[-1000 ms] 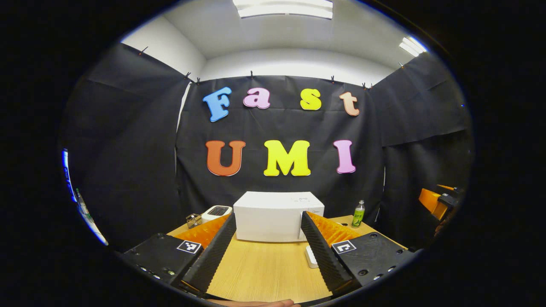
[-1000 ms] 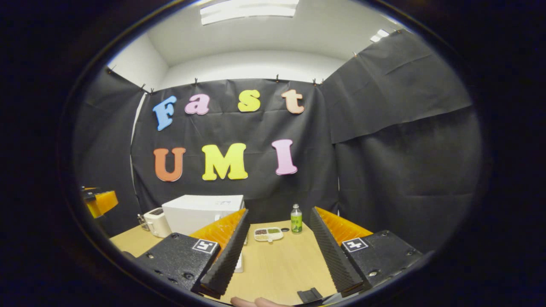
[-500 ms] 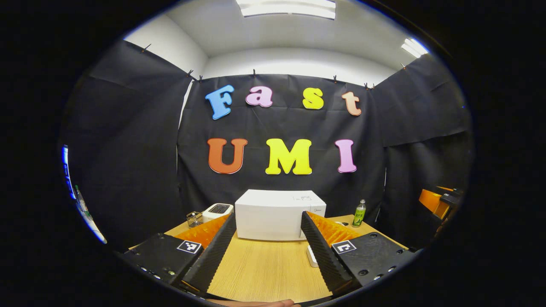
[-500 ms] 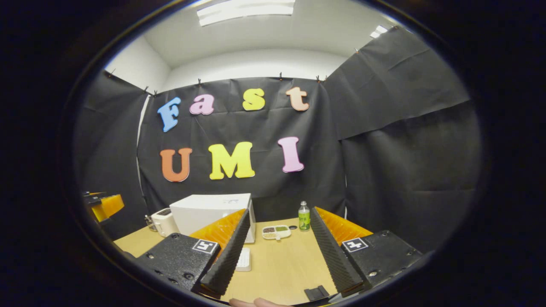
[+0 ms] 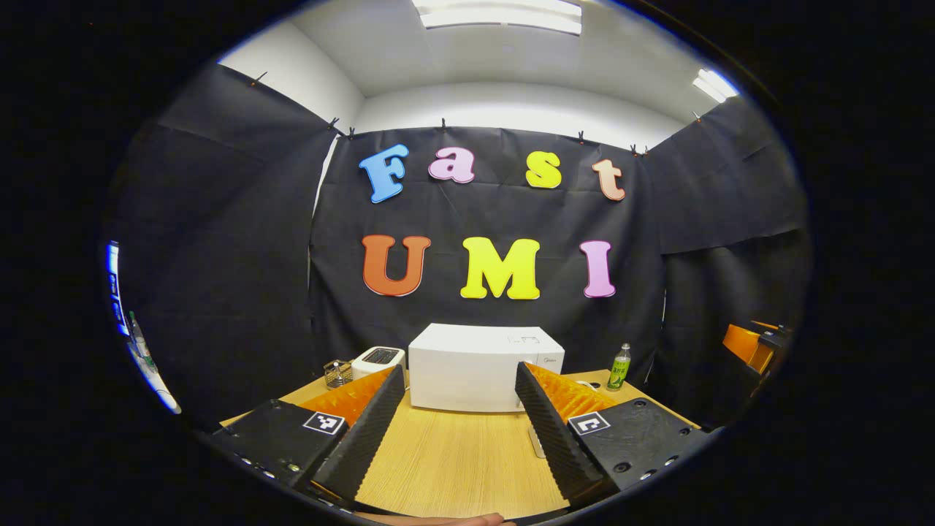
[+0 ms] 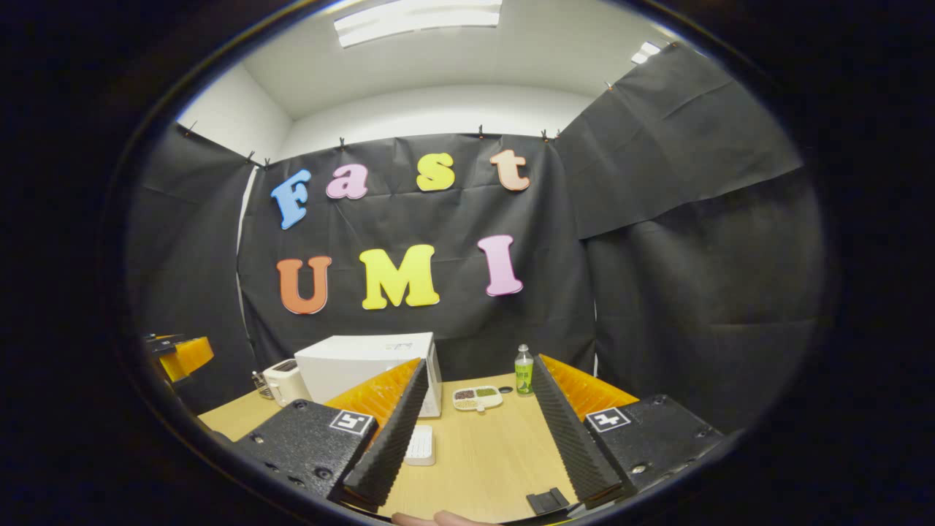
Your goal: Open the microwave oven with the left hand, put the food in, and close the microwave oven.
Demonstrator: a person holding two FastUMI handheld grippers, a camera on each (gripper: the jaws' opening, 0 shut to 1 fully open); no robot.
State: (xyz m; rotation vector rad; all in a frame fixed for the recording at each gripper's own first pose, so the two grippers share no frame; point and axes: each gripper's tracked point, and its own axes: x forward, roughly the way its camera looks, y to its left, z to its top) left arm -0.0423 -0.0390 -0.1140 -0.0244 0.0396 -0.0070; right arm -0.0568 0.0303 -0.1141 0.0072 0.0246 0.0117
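Note:
A white microwave oven (image 5: 475, 367) stands shut at the back of the wooden table (image 5: 453, 460), straight ahead of my left gripper (image 5: 460, 383), which is open and empty well short of it. In the right gripper view the microwave oven (image 6: 365, 365) sits at the left, and a white compartment tray of food (image 6: 478, 398) lies to its right on the table. My right gripper (image 6: 478, 380) is open and empty, with the food tray far ahead between its fingers. The other gripper (image 6: 179, 356) shows at the left edge there.
A white toaster (image 5: 378, 360) and a small wire basket (image 5: 337, 373) stand left of the microwave. A green bottle (image 6: 524, 370) stands right of the food tray. A small white flat device (image 6: 421, 446) lies on the table near my right gripper. Black cloth walls enclose the booth.
Both views have drifted slightly: the scene slid a little right in each. The small white device has come more into sight in the right gripper view. Both grippers stayed open.

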